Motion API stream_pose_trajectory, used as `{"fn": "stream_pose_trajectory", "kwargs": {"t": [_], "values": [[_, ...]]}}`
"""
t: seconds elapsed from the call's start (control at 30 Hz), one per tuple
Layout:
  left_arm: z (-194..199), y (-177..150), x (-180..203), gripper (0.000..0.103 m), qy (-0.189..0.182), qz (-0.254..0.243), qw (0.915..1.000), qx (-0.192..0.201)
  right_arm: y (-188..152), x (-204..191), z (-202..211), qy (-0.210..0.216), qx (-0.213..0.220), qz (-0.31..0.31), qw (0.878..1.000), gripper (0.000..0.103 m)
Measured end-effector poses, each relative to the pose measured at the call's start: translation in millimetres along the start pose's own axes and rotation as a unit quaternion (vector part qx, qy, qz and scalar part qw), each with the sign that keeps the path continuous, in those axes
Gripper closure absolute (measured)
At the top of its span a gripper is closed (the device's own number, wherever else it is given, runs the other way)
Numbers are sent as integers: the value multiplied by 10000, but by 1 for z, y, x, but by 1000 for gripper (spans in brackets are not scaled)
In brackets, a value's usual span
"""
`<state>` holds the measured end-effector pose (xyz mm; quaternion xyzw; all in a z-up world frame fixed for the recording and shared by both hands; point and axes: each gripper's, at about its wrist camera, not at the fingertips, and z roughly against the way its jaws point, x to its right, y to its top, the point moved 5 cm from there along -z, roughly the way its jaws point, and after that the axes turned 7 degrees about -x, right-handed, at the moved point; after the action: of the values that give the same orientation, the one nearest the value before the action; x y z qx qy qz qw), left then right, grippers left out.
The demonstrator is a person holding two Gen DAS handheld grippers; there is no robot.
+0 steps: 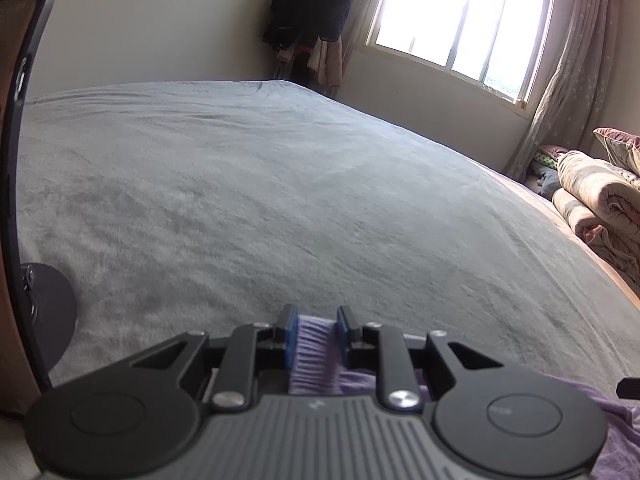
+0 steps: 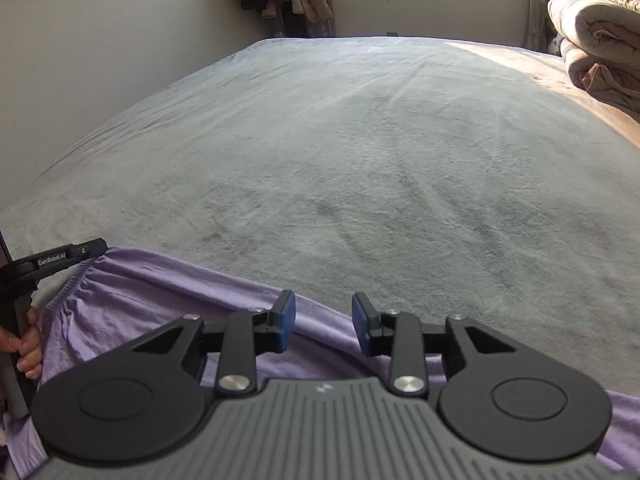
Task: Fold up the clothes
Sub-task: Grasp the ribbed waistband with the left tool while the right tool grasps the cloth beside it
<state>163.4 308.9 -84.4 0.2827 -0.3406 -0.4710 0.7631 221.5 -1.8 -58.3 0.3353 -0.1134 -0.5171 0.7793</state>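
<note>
Nearest, the right gripper (image 2: 323, 322) hovers with jaws spread and empty over the purple garment (image 2: 168, 300) at the bed's (image 2: 360, 140) near edge, while the left gripper (image 1: 316, 334) pinches its ribbed hem, so I would regrip the free edge squarely before folding.

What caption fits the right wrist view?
Right gripper open over purple garment on grey bed.

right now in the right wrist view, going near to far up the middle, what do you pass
right hand-held gripper with open blue pads → crumpled lilac cotton garment → wide grey fleece bedspread → pale wall under the bright window
</note>
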Motion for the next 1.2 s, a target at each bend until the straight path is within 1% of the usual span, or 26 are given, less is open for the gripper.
{"fn": "stream_pose_trajectory", "kwargs": {"t": [0.13,0.23,0.3,0.33,0.4,0.5,0.63,0.7,1.0,1.1,1.2], "values": [[-1,1,0,82,-14,12,10000,-31,0,-8,-18,-51,-160,161,9997,67],[-2,1,-1,82,-23,2,10000,-48,-3,-11,-27,-106,-235,315,9992,65],[-2,2,-2,82,-27,0,10000,-50,-3,-14,-29,-163,-243,453,9985,78],[-2,2,-2,82,-18,-9,10000,-51,-3,-16,-29,-185,-258,531,9981,102],[1,3,0,82,18,-75,10000,-4,-2,-23,-29,-332,-249,755,9963,101],[7,6,5,82,63,-204,9997,114,4,-25,-25,-529,-17,885,9947,102],[12,12,8,82,73,-337,9991,253,18,-19,-24,-621,241,803,9945,102],[12,13,7,82,95,-315,9990,286,24,-18,-27,-637,282,795,9944,102],[4,17,0,82,107,-193,9996,200,31,-21,-48,-750,303,845,9931,102],[-9,11,1,82,294,-324,9990,-76,28,-22,-56,-841,249,869,9924,102],[-10,10,5,81,394,-432,9982,-110,23,-26,-60,-970,245,917,9908,101]]}}
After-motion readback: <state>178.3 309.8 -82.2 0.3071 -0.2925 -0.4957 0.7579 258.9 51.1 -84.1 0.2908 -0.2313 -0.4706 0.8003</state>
